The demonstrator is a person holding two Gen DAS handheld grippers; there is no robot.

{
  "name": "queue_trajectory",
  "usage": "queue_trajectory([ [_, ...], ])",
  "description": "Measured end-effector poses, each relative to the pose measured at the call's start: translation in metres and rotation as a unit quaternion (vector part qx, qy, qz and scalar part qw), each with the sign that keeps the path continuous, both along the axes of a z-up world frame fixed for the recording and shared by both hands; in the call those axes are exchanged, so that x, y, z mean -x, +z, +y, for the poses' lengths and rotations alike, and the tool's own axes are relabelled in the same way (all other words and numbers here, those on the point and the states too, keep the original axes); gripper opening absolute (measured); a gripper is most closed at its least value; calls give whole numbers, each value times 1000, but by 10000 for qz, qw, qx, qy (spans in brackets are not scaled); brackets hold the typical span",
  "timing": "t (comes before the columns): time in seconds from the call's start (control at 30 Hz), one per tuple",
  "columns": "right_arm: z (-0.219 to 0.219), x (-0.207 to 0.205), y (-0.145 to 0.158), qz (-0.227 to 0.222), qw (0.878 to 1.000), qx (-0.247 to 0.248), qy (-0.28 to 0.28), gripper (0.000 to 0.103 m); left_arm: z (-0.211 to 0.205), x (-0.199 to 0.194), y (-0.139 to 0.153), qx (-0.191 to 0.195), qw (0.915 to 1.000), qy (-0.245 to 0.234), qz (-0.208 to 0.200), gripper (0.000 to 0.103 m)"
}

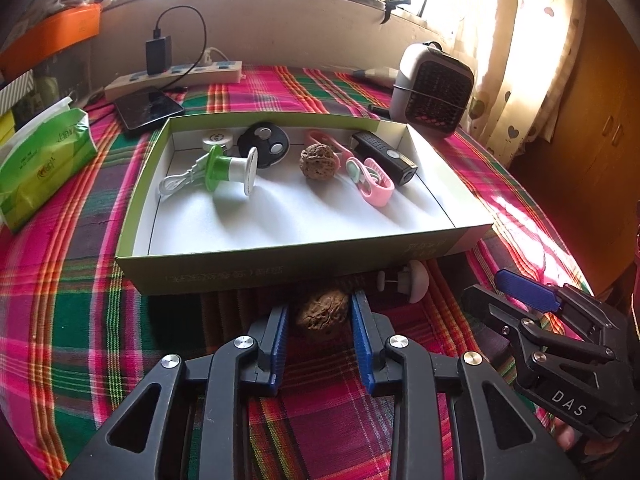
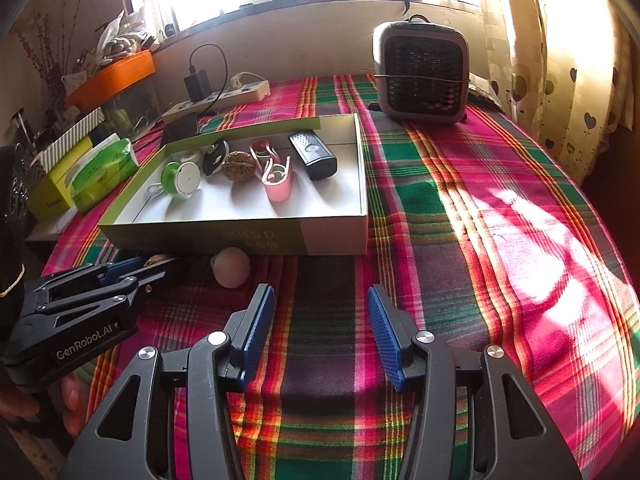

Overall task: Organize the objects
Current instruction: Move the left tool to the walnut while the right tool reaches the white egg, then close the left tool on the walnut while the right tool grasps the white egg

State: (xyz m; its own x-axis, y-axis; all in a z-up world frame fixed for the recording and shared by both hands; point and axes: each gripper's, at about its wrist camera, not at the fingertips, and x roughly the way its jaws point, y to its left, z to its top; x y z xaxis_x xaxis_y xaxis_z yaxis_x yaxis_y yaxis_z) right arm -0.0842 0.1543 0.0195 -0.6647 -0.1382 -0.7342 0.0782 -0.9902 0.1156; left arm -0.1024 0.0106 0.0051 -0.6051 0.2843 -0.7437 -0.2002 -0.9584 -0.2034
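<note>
A shallow green cardboard box (image 1: 280,268) (image 2: 224,236) lies on the plaid cloth. In it lie a green-and-white spool (image 1: 228,168), a black disc (image 1: 264,144), a walnut (image 1: 319,160), pink clips (image 1: 372,180) and a black device (image 1: 384,156). A second walnut (image 1: 322,314) (image 2: 157,260) sits on the cloth in front of the box, between the open fingers of my left gripper (image 1: 320,320) (image 2: 152,266), with a gap on each side. A white mushroom-shaped piece (image 1: 412,284) (image 2: 231,267) lies just right of it. My right gripper (image 2: 322,320) is open and empty over bare cloth.
A small grey heater (image 1: 434,88) (image 2: 420,76) stands at the back right. A power strip with a charger (image 1: 176,74), a dark phone (image 1: 148,110) and a green tissue pack (image 1: 44,160) lie at the back left. A curtain hangs at the right.
</note>
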Motion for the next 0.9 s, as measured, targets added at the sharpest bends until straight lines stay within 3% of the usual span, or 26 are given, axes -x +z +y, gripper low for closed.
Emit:
queue_trajectory([
  [0.33,-28,9,0,-49,9991,26,409,50,-25,-5,-1,13,9996,267,2,27],
  [0.9,-51,27,-7,-255,9986,7,454,50,-43,-6,-2,-200,9992,333,-21,27],
])
